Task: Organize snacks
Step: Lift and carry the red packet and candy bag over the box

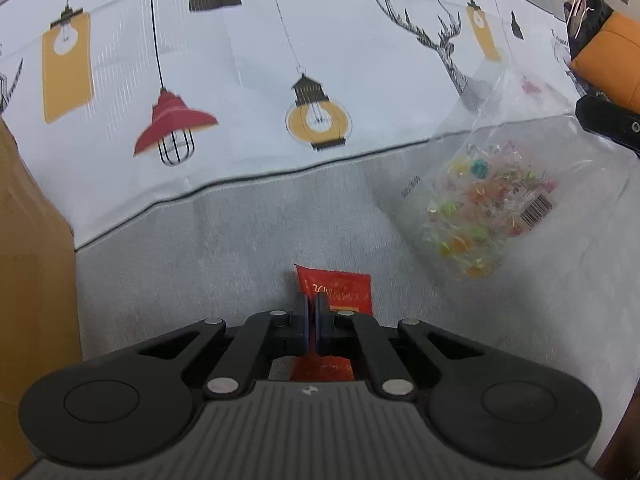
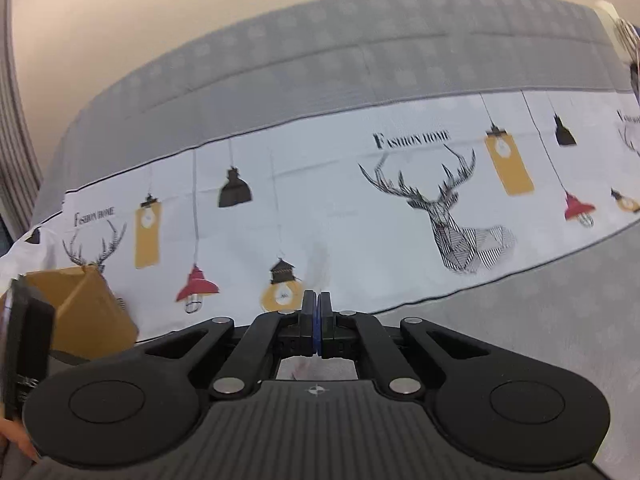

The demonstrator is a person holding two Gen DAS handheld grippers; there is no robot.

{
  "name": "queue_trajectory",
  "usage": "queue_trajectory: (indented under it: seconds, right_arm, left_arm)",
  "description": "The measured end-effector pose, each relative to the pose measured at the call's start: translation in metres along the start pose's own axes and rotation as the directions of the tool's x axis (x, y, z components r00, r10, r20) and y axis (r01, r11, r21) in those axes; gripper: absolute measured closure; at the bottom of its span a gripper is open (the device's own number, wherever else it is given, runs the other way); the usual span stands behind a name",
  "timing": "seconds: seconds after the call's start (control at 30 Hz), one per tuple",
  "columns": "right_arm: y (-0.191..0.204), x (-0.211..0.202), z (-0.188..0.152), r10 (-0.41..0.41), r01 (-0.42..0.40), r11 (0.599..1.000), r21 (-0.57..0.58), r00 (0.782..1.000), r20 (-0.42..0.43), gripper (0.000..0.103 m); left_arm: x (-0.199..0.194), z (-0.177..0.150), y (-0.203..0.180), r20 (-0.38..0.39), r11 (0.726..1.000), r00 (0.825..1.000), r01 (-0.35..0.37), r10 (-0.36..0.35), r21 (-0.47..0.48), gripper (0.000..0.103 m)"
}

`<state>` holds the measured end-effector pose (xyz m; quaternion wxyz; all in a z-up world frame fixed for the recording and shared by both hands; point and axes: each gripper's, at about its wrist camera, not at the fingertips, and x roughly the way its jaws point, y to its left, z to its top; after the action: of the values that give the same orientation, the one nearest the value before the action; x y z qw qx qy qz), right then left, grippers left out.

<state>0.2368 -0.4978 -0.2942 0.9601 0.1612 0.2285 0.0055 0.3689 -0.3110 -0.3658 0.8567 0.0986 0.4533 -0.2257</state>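
Left claw [image 1: 311,322] sits closest to the lens, jaws nearly closed on a red snack sachet [image 1: 334,290], which sticks out ahead of the tips and shows again under the linkage. Cardboard box [image 1: 28,264] stands far left of that claw; clear candy bag [image 1: 480,216] hangs ahead and to its right, seemingly lifted off the grey bed cover [image 1: 224,240].

Right claw [image 2: 317,322] has jaws pressed together; thin clear plastic seems pinched there, prob. the candy bag's top, can't confirm. Box [image 2: 92,312] is left of it too.

Step, I'd judge: carrying snacks to the box. Next: swing both leftwards, get over the box opening, release.
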Motion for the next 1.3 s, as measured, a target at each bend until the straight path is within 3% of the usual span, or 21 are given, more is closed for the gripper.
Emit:
queue_trajectory:
  seconds: [0.13,0.23,0.37,0.4,0.43,0.47,0.5,0.53,0.6,0.67,0.7,0.77,0.8,0.87,0.93,0.97,1.03,1.07,1.1,1.3]
  right_arm:
    - [-0.01,0.01,-0.014,-0.065,0.065,0.998,-0.004,0.994,-0.09,0.103]
    - [-0.031,0.021,-0.03,-0.123,0.129,0.991,0.019,0.975,-0.186,0.103]
    - [-0.059,0.039,-0.055,-0.087,0.134,0.983,0.121,0.938,-0.335,0.103]
    - [-0.06,0.043,-0.06,-0.081,0.134,0.982,0.13,0.933,-0.351,0.1]
    - [-0.059,0.044,-0.062,-0.082,0.133,0.983,0.124,0.933,-0.351,0.096]
    - [-0.057,0.046,-0.063,-0.1,0.143,0.984,0.102,0.933,-0.345,0.091]
    - [-0.053,0.046,-0.062,-0.11,0.141,0.987,0.071,0.937,-0.332,0.08]
    - [-0.047,0.046,-0.061,-0.104,0.121,0.992,0.036,0.946,-0.307,0.07]
    - [-0.037,0.05,-0.06,-0.087,0.079,0.996,-0.041,0.963,-0.254,0.023]
    - [-0.034,0.061,-0.061,-0.092,0.07,0.993,-0.096,0.965,-0.245,0.012]
    - [-0.033,0.068,-0.061,-0.094,0.068,0.991,-0.113,0.964,-0.247,0.012]
    - [-0.036,0.085,-0.068,-0.07,0.036,0.992,-0.124,0.958,-0.278,0.011]
    - [-0.039,0.093,-0.072,-0.05,0.017,0.993,-0.115,0.954,-0.296,0.0]
    - [-0.033,0.096,-0.079,-0.031,-0.016,0.986,-0.166,0.959,-0.28,0.0]
    - [-0.029,0.099,-0.078,-0.014,-0.044,0.983,-0.179,0.95,-0.312,0.001]
    - [-0.027,0.099,-0.077,-0.012,-0.048,0.983,-0.178,0.947,-0.321,0.006]
    - [-0.029,0.095,-0.071,-0.021,-0.03,0.987,-0.159,0.951,-0.309,0.031]
    - [-0.037,0.091,-0.067,-0.01,-0.019,0.995,-0.094,0.956,-0.292,0.07]
    - [-0.045,0.09,-0.066,0.018,-0.026,0.999,-0.026,0.954,-0.299,0.08]
    - [-0.046,0.075,-0.07,0.032,-0.03,0.999,0.013,0.962,-0.271,0.086]
  left_arm:
    - [0.002,-0.007,0.0,-0.01,1.0,1.0,-0.002,0.002,-0.005,0.1]
    - [0.003,-0.007,0.0,-0.011,1.0,1.0,0.001,-0.001,-0.01,0.1]
    - [0.004,-0.007,0.002,-0.024,1.0,1.0,0.006,-0.007,-0.027,0.096]
    - [0.004,-0.007,0.001,-0.031,1.0,0.999,0.007,-0.008,-0.03,0.084]
    - [0.003,-0.006,0.001,-0.037,0.999,0.999,0.007,-0.009,-0.035,0.053]
    - [0.002,-0.007,0.001,-0.037,0.999,0.999,0.006,-0.007,-0.04,0.037]
    - [0.002,-0.007,-0.001,-0.031,0.999,1.0,0.006,-0.007,-0.042,0.017]
    - [0.003,-0.008,-0.003,-0.025,0.999,1.0,0.01,-0.011,-0.038,0.015]
    - [0.009,-0.01,-0.008,-0.05,1.0,0.999,0.021,-0.022,-0.023,0.015]
    - [0.016,-0.015,-0.014,-0.048,1.0,0.999,0.005,-0.004,0.011,0.016]
    - [0.017,-0.018,-0.018,-0.025,0.999,0.999,-0.021,0.022,0.045,0.022]
    - [0.016,-0.02,-0.016,0.011,0.998,1.0,-0.016,0.015,0.054,0.045]
    - [0.015,-0.017,-0.011,0.012,0.999,1.0,-0.013,0.013,0.029,0.055]
    - [0.016,-0.011,0.002,-0.003,0.999,1.0,0.014,-0.014,-0.043,0.061]
    - [0.016,-0.009,0.011,-0.001,0.996,1.0,0.015,-0.015,-0.085,0.062]
    - [0.015,-0.009,0.011,0.002,0.996,1.0,0.001,-0.001,-0.086,0.062]
    - [0.013,-0.009,0.01,0.006,0.996,1.0,-0.018,0.018,-0.089,0.062]
    - [0.011,-0.01,0.01,0.006,0.995,1.0,-0.017,0.018,-0.095,0.062]
    - [0.01,-0.011,0.009,0.006,0.995,1.0,-0.018,0.019,-0.098,0.062]
    - [0.002,-0.015,0.018,-0.007,0.99,1.0,0.0,-0.001,-0.14,0.061]
